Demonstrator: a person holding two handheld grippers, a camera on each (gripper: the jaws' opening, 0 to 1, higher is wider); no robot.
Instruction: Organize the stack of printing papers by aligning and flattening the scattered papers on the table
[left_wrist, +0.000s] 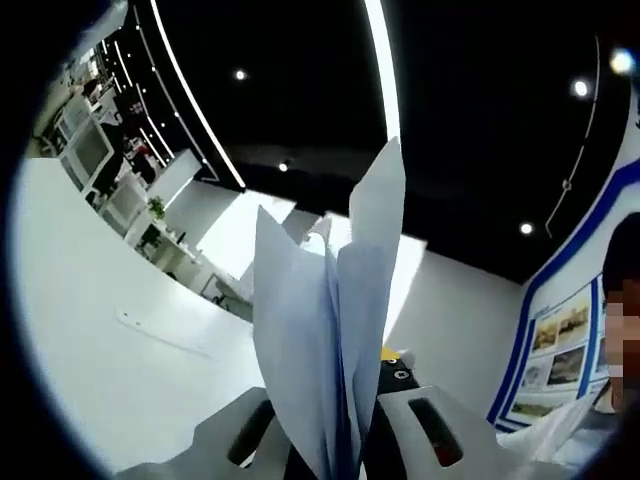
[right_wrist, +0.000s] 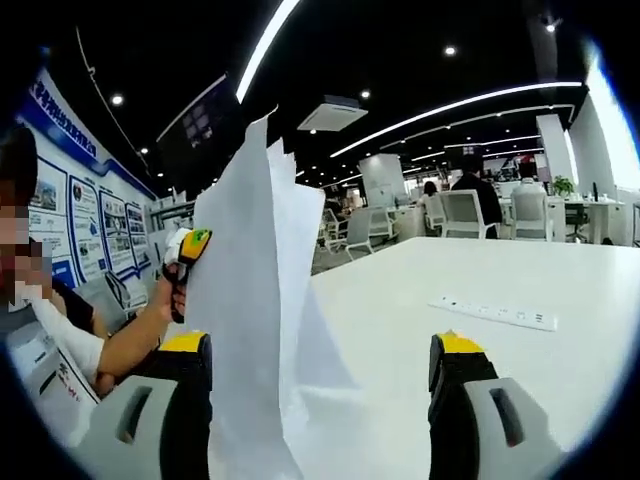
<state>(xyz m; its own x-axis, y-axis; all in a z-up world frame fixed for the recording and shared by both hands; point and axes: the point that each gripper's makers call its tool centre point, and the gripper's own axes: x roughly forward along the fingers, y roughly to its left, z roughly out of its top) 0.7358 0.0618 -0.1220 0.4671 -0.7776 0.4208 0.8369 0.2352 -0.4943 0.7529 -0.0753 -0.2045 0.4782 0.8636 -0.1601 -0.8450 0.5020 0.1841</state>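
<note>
Left gripper (left_wrist: 335, 455) clamps the papers (left_wrist: 330, 340) upright at frame centre, off the table (left_wrist: 90, 330), likely for squaring edges. Right gripper (right_wrist: 320, 400) jaws wide apart, papers (right_wrist: 245, 300) between them, ungripped.

Left gripper view: rides low on the left tool (left_wrist: 335, 440), tilted upward toward the dark ceiling and rolled, so the counter (left_wrist: 110, 330) slants across the left; the papers (left_wrist: 330, 330) stand very near the lens.
Right gripper view: looks along the right tool (right_wrist: 320, 400), roughly level across the counter (right_wrist: 480, 320) toward the office.
Shared: papers (right_wrist: 250, 290), counter, poster wall; the left tool (right_wrist: 190, 248) appears at left.
</note>
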